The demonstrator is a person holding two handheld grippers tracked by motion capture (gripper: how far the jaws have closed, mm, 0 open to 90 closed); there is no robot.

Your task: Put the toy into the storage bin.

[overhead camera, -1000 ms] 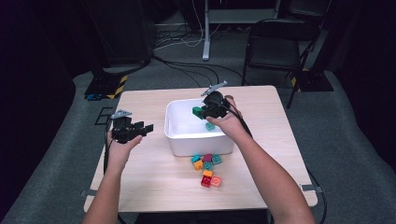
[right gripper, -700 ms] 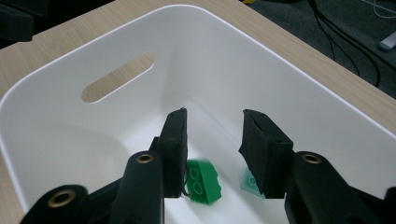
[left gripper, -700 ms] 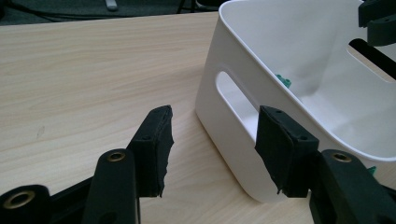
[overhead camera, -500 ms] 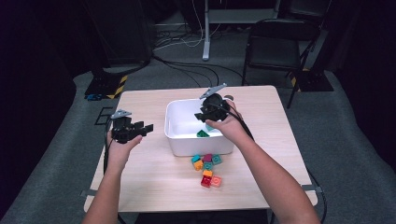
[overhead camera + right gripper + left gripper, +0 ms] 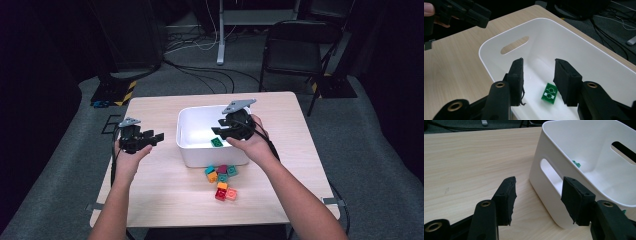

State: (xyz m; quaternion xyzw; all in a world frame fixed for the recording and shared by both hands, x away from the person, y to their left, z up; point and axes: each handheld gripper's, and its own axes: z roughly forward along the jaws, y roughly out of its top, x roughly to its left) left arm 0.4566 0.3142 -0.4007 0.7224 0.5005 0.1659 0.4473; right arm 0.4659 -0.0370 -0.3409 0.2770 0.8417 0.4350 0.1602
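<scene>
A white bin (image 5: 200, 152) stands mid-table with a green brick (image 5: 217, 142) lying flat on its floor. My right gripper (image 5: 218, 132) hovers over the bin's near right part. Its jaws have just been opening and now stand open with nothing between them. In the right gripper view the green brick (image 5: 550, 93) lies studs-up on the bin floor (image 5: 574, 50), below the right gripper (image 5: 538, 80). My left gripper (image 5: 156, 138) is held above the table left of the bin, open and empty. In the left gripper view, the left gripper (image 5: 537, 195) faces the bin's handle wall (image 5: 554, 170).
Several loose bricks (image 5: 221, 175) in teal, orange, red and pink lie on the table just in front of the bin. A folding chair (image 5: 292, 50) and cables stand on the floor beyond the table's far edge. The table edge (image 5: 115, 200) is near my left forearm.
The green brick left the right gripper's jaws and dropped to the bin floor. The right gripper opened and drew back toward the person. The left gripper stayed put.
</scene>
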